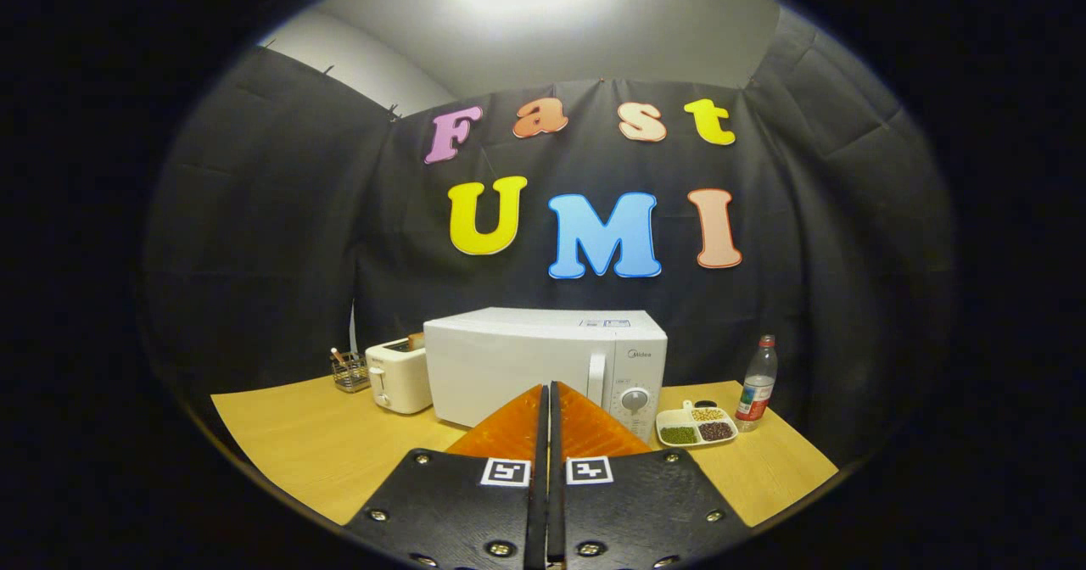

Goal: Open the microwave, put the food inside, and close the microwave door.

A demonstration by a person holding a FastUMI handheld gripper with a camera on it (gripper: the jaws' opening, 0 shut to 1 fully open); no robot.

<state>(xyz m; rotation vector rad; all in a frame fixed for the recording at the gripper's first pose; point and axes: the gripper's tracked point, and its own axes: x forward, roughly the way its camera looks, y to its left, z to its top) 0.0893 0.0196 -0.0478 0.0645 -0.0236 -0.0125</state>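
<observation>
The fingers are pressed together, holding nothing, pointing at the closed white microwave on the worktop.

— What does your microwave look like?
— It's a white box standing upright on the wooden counter, door shut, with a vertical handle and a round dial on its control panel, just beyond your tool, whose fingers are pressed together on nothing.
— And your food?
— It's in a white divided dish: green, pale and dark beans in separate compartments, lying flat just beside the microwave's dial side.
</observation>
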